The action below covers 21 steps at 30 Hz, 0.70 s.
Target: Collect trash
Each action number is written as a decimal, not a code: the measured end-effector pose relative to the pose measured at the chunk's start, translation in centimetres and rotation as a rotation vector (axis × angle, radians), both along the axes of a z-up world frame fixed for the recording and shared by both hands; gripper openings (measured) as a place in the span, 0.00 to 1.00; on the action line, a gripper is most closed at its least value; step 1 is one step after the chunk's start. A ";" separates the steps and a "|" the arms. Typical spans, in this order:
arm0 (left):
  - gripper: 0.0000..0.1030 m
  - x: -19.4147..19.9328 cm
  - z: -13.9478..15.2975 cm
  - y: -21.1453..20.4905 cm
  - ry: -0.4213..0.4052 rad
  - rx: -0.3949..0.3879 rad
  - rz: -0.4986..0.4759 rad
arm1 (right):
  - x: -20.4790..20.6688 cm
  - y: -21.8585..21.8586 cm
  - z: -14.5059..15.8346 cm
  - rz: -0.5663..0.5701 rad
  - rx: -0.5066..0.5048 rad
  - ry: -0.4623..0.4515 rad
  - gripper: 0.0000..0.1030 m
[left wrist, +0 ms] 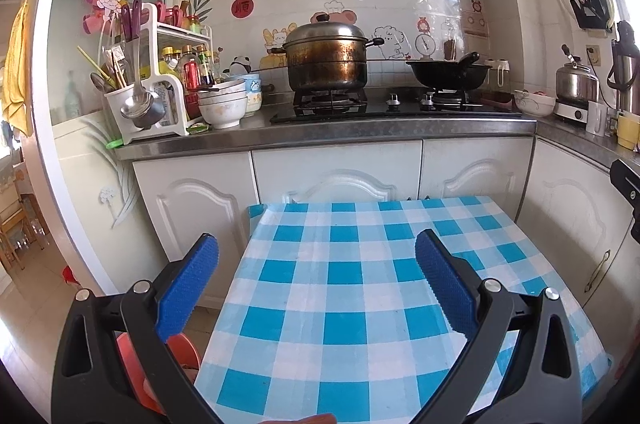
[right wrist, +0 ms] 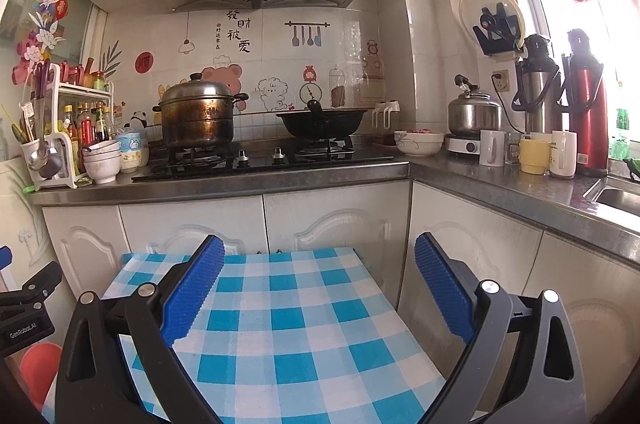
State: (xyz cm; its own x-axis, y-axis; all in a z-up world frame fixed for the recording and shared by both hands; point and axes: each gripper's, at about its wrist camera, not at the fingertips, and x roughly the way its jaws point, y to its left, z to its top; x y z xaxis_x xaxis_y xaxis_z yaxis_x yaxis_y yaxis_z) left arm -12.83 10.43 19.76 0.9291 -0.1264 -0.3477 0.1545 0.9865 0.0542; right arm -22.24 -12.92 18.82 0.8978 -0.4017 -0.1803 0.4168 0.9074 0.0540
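Blue ribbed tongs above checked tablecloth

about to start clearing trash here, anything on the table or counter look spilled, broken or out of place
Nothing stands out. The checked tablecloth lies flat and bare, with no trash in view. On the stove the steamer pot and wok sit upright on their burners. Both grippers are empty, jaws open.

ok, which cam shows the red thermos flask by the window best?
Right wrist view: the tall red thermos flask stands fully visible on the steel counter, beside the black-and-steel flask. The left wrist view cuts it off; only the black-and-steel flask shows at its edge.
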 end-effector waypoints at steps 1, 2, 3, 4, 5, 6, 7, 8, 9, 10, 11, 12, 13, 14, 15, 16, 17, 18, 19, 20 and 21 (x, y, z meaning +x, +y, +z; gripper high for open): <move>0.96 0.1 -0.1 0.0 0.003 0.002 0.000 | 0.1 -0.1 -0.1 0.001 0.003 0.000 0.92; 0.96 0.2 -0.2 -0.2 0.006 0.005 -0.001 | 0.2 -0.3 -0.2 0.002 0.006 0.002 0.92; 0.96 0.3 -0.3 -0.3 0.009 0.007 -0.001 | 0.3 -0.4 -0.4 0.002 0.008 0.006 0.92; 0.96 0.4 -0.5 -0.4 0.014 0.009 -0.002 | 0.4 -0.5 -0.5 0.003 0.009 0.009 0.92; 0.96 0.6 -0.6 -0.6 0.019 0.011 -0.003 | 0.5 -0.5 -0.7 0.003 0.011 0.012 0.92; 0.96 0.7 -0.8 -0.7 0.025 0.012 -0.004 | 0.6 -0.6 -0.9 0.006 0.015 0.017 0.92; 0.96 0.9 -1.0 -0.8 0.030 0.014 -0.006 | 0.8 -0.7 -1.0 0.008 0.020 0.022 0.92; 0.96 1.0 -1.2 -1.0 0.034 0.016 -0.008 | 1.0 -0.9 -1.3 0.010 0.024 0.030 0.92; 0.96 1.1 -1.4 -1.1 0.037 0.019 -0.010 | 1.2 -1.0 -1.5 0.012 0.030 0.035 0.92; 0.96 1.3 -1.6 -1.3 0.042 0.022 -0.015 | 1.4 -1.1 -1.7 0.013 0.036 0.040 0.92; 0.96 1.5 -1.9 -1.5 0.048 0.023 -0.019 | 1.6 -1.2 -2.1 0.017 0.043 0.048 0.92; 0.96 1.8 -2.4 -1.7 0.060 0.021 -0.026 | 1.9 -1.4 -2.4 0.022 0.049 0.060 0.92; 0.96 2.0 -2.8 -1.9 0.072 0.019 -0.030 | 2.4 -1.5 -2.8 0.028 0.056 0.076 0.92; 0.96 2.4 -3.5 -2.2 0.089 0.018 -0.034 | 2.8 -1.7 -3.2 0.033 0.065 0.092 0.92; 0.96 2.9 -4.2 -2.5 0.109 0.023 -0.036 | 3.3 -1.8 -3.8 0.038 0.075 0.111 0.93; 0.96 3.5 -5.3 -3.0 0.143 0.033 -0.036 | 4.0 -2.0 -4.5 0.047 0.090 0.140 0.93; 0.96 4.4 -6.5 -3.6 0.187 0.039 -0.038 | 4.7 -2.2 -5.2 0.056 0.103 0.168 0.93; 0.96 5.1 -7.7 -3.9 0.230 0.037 -0.040 | 5.5 -2.4 -6.0 0.062 0.114 0.203 0.93; 0.96 6.0 -9.1 -4.3 0.279 0.030 -0.040 | 6.2 -2.5 -6.9 0.066 0.122 0.236 0.93; 0.96 6.7 -10.3 -4.6 0.313 0.026 -0.035 | 7.0 -2.6 -7.8 0.072 0.131 0.270 0.93; 0.96 7.2 -11.2 -4.8 0.337 0.028 -0.028 | 7.9 -2.8 -9.0 0.083 0.145 0.311 0.93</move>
